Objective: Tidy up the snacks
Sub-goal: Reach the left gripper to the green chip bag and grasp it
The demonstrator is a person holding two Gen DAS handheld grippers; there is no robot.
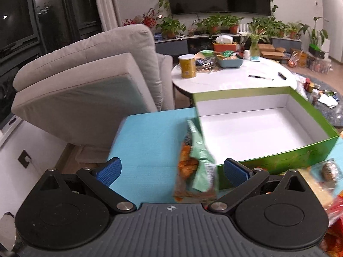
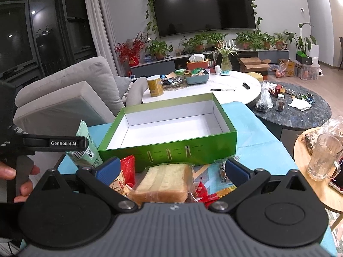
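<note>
An empty green box point(image 1: 278, 160) point(image 2: 171, 150) with a white inside sits on a blue mat point(image 1: 150, 139) point(image 2: 257, 132). In the left wrist view my left gripper point(image 1: 172, 171) is open, jaws wide. A green and orange snack packet point(image 1: 197, 160) stands blurred between them at the box's left corner, touching neither pad. The right wrist view shows one left finger point(image 2: 55, 143) beside that packet point(image 2: 85, 147). My right gripper point(image 2: 172, 169) is open above a wrapped sliced loaf point(image 2: 163, 182), with a red packet point(image 2: 128, 165) and a small wrapped snack point(image 2: 223, 169) beside its pads.
A grey sofa point(image 2: 64, 90) stands left of the mat. Beyond the box is a white round table point(image 2: 235, 85) with a yellow can point(image 2: 154, 85), and a dark marble table point(image 2: 300, 115) lies right. A glass mug point(image 2: 321, 160) stands on a wooden side table. A person's hand point(image 2: 12, 175) grips the left handle.
</note>
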